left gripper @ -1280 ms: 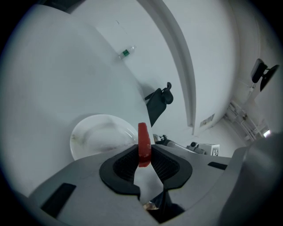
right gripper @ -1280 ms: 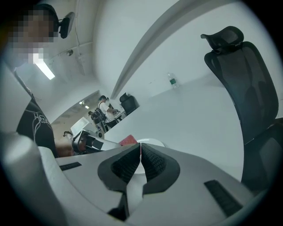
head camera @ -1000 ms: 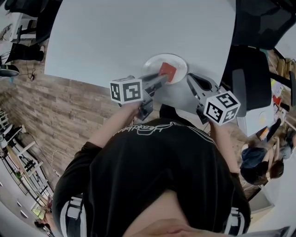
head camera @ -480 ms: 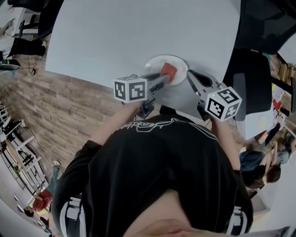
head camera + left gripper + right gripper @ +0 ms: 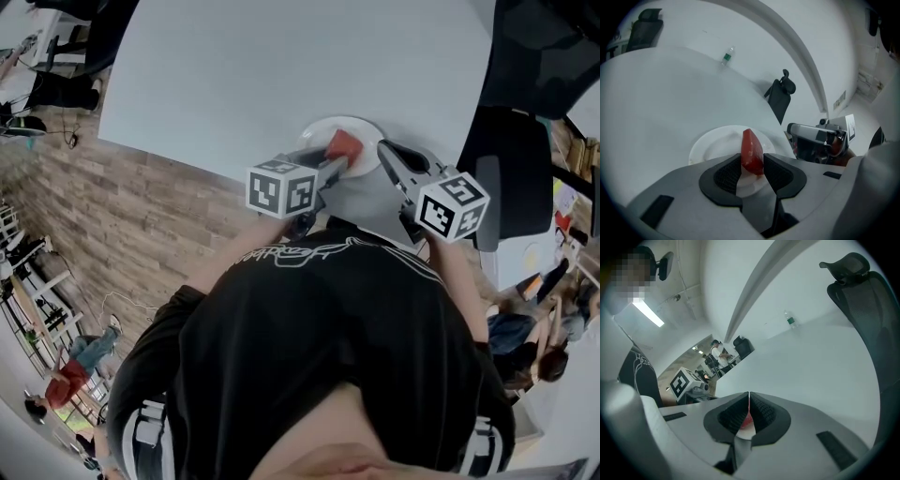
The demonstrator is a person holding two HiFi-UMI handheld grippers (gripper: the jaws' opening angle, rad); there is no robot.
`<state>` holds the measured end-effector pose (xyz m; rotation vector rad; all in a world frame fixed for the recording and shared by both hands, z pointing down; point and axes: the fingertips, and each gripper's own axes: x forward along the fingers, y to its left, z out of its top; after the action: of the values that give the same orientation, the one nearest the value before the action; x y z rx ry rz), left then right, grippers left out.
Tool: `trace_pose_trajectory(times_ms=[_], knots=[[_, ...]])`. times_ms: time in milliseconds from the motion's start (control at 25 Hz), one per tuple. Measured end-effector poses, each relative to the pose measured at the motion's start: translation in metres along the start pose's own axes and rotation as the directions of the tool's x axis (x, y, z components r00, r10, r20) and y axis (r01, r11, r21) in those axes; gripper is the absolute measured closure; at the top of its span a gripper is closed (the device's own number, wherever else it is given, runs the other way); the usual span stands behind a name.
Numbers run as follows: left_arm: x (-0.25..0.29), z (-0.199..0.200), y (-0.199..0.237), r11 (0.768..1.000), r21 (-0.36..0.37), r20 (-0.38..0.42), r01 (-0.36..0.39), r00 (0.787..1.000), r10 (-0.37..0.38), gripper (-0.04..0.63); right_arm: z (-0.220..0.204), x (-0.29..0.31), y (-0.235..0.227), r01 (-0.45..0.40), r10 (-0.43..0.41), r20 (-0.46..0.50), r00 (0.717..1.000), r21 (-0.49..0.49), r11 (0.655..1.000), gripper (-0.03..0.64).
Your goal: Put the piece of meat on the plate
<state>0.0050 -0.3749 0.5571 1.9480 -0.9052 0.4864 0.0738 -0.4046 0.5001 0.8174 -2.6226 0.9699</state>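
The red piece of meat (image 5: 343,145) stands on its edge on the white plate (image 5: 361,131) near the table's front edge. My left gripper (image 5: 339,159) reaches in from the left with the meat (image 5: 752,152) between its jaws. Those jaws have just been opening; the left gripper (image 5: 751,158) is open, with a gap of plate (image 5: 705,147) showing beside the meat. My right gripper (image 5: 382,148) is shut and empty, its tip just right of the plate. In the right gripper view the gripper (image 5: 749,397) shows a sliver of meat (image 5: 746,420) through its slit.
The white table (image 5: 281,75) stretches far beyond the plate. A black office chair (image 5: 511,159) stands at the right edge, and a clear bottle (image 5: 726,56) at the far side. Wood-patterned floor lies left of the table, with people in the background.
The left gripper has rolled and its marker cube has shifted right, and its jaws have spread apart around the meat. The meat stays on the plate. The right gripper has edged slightly.
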Motion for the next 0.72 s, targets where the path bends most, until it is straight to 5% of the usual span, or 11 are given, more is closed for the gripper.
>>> trace_pose_trajectory(times_ms=[400, 720], knots=[[-0.025, -0.009, 0.014, 0.993, 0.077, -0.001, -0.089, 0.996, 0.090, 0.405, 0.003, 0.005, 0.024, -0.006, 0.006, 0.020, 1.000, -0.016, 1.000, 0.607], [-0.026, 0.002, 0.009, 0.992, 0.093, 0.023, -0.081, 0.997, 0.079, 0.404, 0.003, -0.001, 0.014, -0.005, 0.006, 0.026, 1.000, -0.010, 1.000, 0.607]])
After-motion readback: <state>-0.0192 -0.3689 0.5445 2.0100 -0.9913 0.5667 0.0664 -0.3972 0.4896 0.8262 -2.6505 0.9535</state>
